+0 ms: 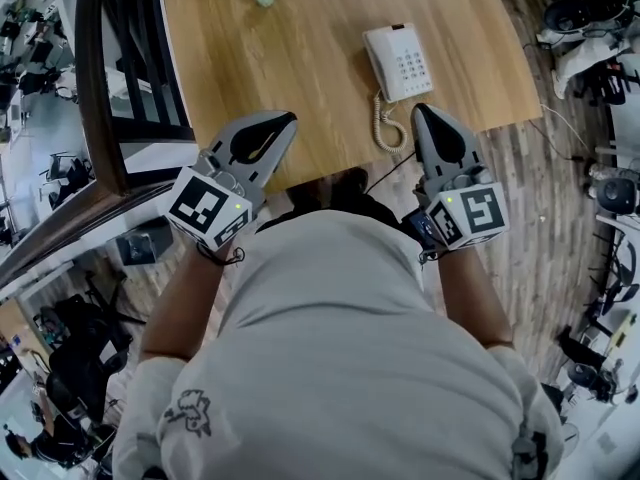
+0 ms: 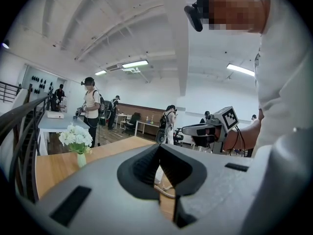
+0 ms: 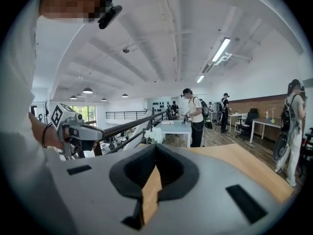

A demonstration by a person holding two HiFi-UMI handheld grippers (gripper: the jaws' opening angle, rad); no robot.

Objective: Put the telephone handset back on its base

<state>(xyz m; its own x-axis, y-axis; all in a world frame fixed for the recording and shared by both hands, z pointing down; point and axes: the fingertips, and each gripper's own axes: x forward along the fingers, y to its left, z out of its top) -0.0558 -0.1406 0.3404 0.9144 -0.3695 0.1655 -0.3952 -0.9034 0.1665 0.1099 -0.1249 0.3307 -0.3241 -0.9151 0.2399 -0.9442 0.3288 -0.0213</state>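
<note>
Handset (image 1: 379,60) was noted lying along the left side of its base (image 1: 410,64), on the desk (image 1: 300,38), with the coiled cord (image 1: 383,123) trailing toward the near edge. It was judged light, stiff and smooth, best taken across its middle. Left claw (image 1: 288,120) and right claw (image 1: 419,110) were held clenched and empty, the right just beside the cord.

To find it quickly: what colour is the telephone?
White; the telephone shows best in the head view.
</note>
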